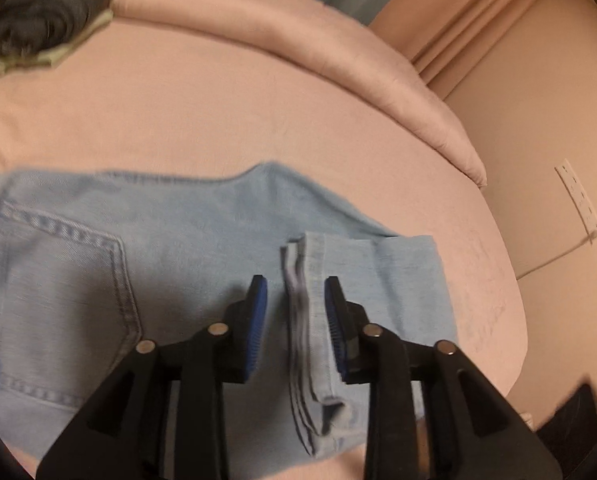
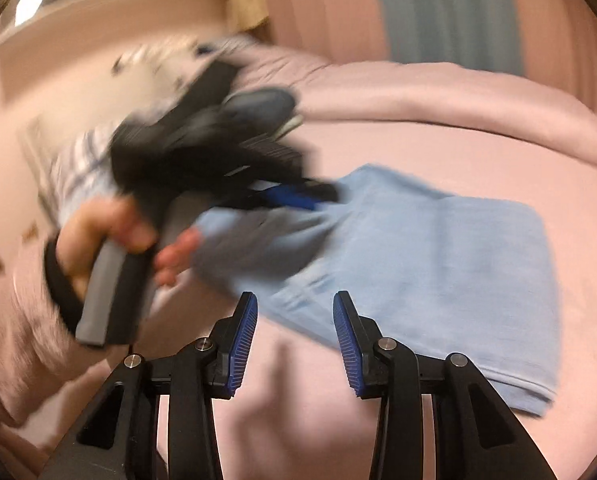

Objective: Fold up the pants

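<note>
Left hand (image 2: 110, 232), in pink sleeve, grips grey-black handle; left gripper (image 1: 296, 292) angled down, blue pads apart astride hem stack, pinching nothing. Folded light-blue denim pants (image 1: 170, 252) lie flat on pink bedsheet (image 1: 218, 112). Right gripper (image 2: 295, 300) jaws apart, empty, above sheet beside pants. No legible writing.

Light-blue denim pants (image 1: 202, 240) on pink bedsheet (image 1: 218, 112) (black gripper jaws, blue pads (image 1: 258, 328))

No legible text or labels
</note>
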### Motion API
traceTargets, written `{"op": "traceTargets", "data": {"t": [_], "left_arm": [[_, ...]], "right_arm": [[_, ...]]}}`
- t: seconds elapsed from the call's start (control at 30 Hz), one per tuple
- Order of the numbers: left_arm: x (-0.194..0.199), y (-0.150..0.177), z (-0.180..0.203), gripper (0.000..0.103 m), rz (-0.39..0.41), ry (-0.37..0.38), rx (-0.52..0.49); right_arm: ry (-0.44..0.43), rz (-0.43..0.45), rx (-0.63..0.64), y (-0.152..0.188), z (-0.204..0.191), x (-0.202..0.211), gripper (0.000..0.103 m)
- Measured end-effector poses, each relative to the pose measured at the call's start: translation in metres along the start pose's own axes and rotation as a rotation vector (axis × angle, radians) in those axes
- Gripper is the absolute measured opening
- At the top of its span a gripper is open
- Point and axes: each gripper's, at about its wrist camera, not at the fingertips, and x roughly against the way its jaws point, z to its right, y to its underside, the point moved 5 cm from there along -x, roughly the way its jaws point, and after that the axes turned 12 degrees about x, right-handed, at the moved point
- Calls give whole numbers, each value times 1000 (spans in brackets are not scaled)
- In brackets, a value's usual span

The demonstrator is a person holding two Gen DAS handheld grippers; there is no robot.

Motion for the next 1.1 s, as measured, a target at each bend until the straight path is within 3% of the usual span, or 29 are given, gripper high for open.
{"op": "traceTargets", "data": {"t": [0.1,0.2,0.33,0.4,0.47,0.63,0.67,0.7,0.83,1.1], "left_arm": [[-1,8,21,35,-17,54,-56],[-19,22,47,35,-65,81,-120],[-47,47,47,33,-179,20,-130],[-52,65,32,29,-221,-36,-113],[-40,73,20,22,-207,-32,-104],[-11,79,5,22,-175,-20,-114],[-11,80,2,28,-166,-57,-126],[-16,83,-5,31,-186,-103,-121],[-16,85,-15,31,-168,-39,-58],[-14,89,-22,31,-148,-11,-43]], "right_arm": [[113,25,-83,-4,41,13,40],[254,-35,-88,-4,75,12,38],[312,-114,-89,7,96,4,34],[301,-154,-88,16,93,-5,34],[296,-186,-57,25,69,-16,34],[296,-224,-40,33,61,-14,34],[295,-229,-48,33,62,-14,34],[296,-230,-60,30,64,-13,34],[223,-184,-82,3,55,-26,34],[81,-163,-33,-52,38,-90,34]]}}
